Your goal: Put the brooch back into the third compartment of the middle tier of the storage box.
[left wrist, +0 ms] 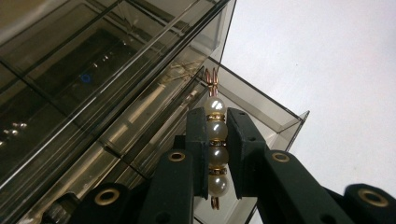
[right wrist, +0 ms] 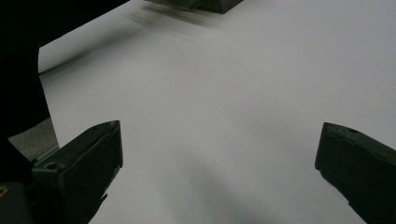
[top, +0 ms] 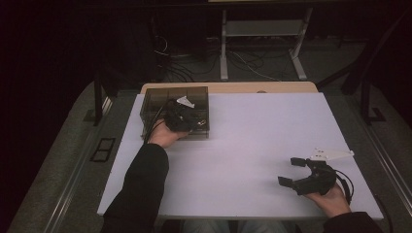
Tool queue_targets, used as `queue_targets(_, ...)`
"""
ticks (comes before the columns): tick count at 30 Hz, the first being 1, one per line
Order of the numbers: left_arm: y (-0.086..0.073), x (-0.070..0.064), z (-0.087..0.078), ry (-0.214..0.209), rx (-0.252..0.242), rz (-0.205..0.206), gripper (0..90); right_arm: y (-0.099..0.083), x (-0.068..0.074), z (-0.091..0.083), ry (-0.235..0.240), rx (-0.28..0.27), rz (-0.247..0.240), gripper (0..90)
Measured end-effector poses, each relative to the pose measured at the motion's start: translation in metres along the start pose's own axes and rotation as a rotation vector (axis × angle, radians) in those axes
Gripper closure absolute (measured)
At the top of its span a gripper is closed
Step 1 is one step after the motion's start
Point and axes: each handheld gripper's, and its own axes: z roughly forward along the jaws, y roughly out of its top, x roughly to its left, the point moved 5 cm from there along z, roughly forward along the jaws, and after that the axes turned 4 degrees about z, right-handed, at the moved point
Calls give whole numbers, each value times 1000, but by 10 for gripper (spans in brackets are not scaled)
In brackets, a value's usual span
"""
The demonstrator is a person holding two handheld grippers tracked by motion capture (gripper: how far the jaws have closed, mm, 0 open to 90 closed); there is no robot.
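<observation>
A smoked clear plastic box (top: 160, 99) with compartments stands at the table's far left. My left gripper (top: 194, 121) hovers at its front right corner, shut on a short strand of white pearls (left wrist: 216, 149) with gold spacers and a copper hook at the tip. In the left gripper view the pearls stand upright between the jaws, over the box's near compartment (left wrist: 261, 112). My right gripper (top: 290, 171) rests near the table's front right, wide open, with nothing between its fingers (right wrist: 84, 163).
The white table top (top: 252, 136) stretches between the two grippers. A person's dark left sleeve (top: 141, 189) crosses the front left of the table. Beyond the far edge a metal stand (top: 262, 29) and cables lie on the floor.
</observation>
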Motion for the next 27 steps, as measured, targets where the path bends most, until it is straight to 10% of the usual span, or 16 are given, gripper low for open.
queue_targets(27,4,-5,-27,-49,-73,-33,400,0,0,0,-4,-4,-3,4)
